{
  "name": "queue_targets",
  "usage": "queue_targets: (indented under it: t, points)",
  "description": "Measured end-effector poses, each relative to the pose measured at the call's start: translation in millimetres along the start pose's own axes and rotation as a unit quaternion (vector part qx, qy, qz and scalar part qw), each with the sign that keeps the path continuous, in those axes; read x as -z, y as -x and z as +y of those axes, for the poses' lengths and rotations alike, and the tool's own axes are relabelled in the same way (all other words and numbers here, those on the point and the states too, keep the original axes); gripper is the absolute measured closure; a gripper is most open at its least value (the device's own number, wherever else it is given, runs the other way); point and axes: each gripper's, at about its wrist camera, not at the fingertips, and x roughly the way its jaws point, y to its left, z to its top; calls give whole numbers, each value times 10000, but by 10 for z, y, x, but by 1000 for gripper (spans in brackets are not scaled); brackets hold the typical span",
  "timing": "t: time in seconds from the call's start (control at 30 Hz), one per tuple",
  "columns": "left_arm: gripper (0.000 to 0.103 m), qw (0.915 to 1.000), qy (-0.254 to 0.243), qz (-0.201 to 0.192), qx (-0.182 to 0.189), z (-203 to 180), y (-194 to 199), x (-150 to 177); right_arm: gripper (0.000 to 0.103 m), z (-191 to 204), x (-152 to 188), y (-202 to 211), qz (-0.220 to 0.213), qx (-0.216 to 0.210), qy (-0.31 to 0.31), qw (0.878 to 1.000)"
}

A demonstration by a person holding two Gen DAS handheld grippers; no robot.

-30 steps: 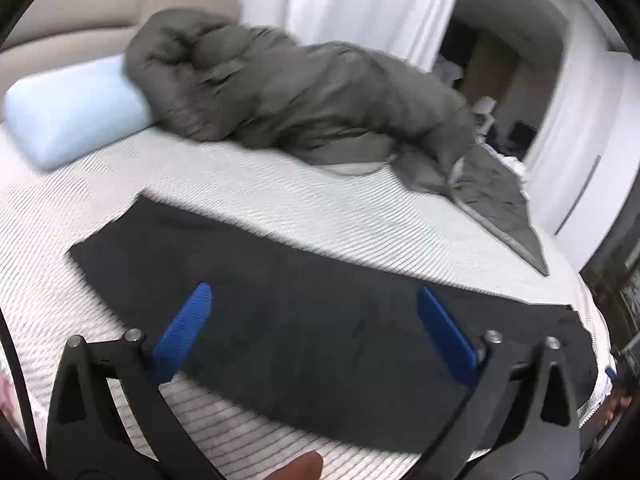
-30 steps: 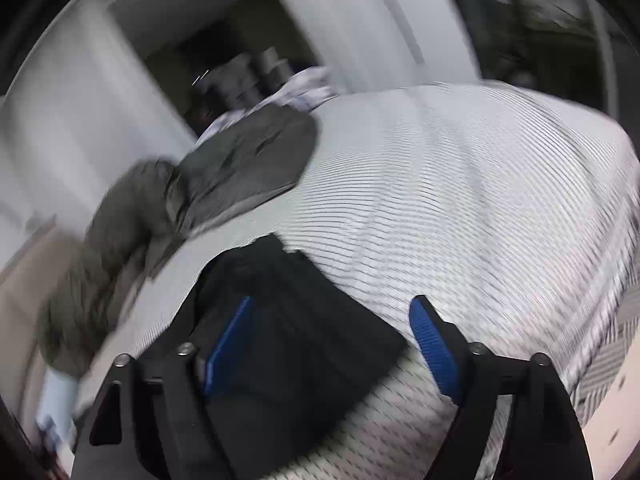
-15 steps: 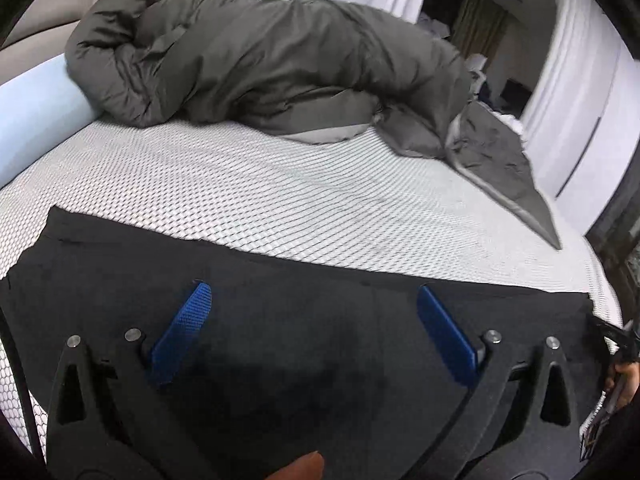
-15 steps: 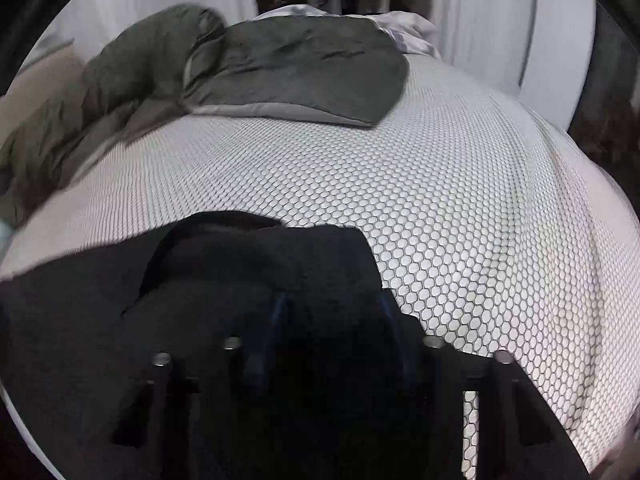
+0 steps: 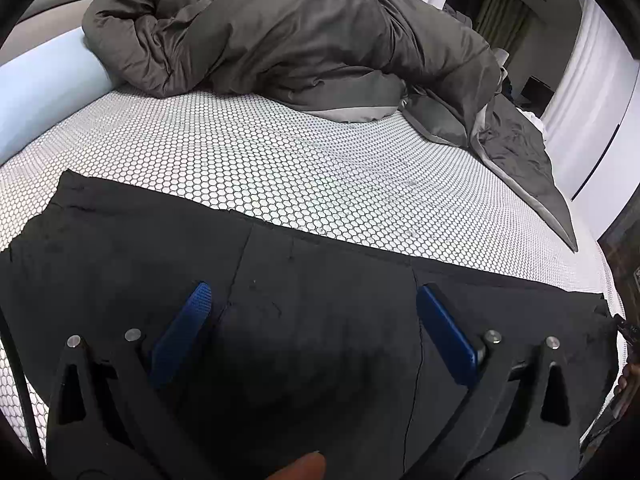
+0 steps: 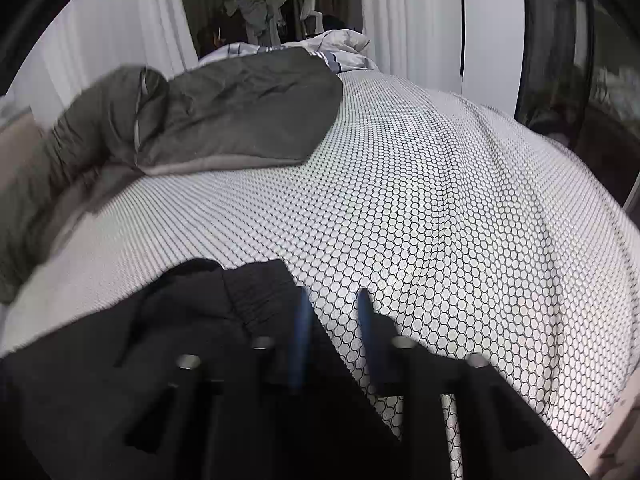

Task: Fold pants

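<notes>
Black pants point(image 5: 320, 312) lay flat along the near bed point(image 5: 304, 160) edge beneath the wide-open left gripper point(image 5: 310, 306), nearer than 1 second earlier, while only the right view showed the right gripper point(image 6: 332, 312), just reopening slightly, narrowly parted beside their end.

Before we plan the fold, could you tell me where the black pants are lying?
The black pants lie flat across the near part of the honeycomb-patterned bed sheet in the left wrist view, with the grey duvet bunched beyond them.
</notes>
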Motion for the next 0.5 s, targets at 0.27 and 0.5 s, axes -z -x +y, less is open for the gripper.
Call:
queue_targets:
  t: [0.27, 0.5]
  points:
    - [1, 9999, -134, 79, 49, -106, -49, 25, 50, -143, -120, 101, -49, -437, -232, 9988]
    - [1, 9994, -317, 141, 65, -210, -82, 71, 28, -67, -205, 188, -258, -607, -397, 9970]
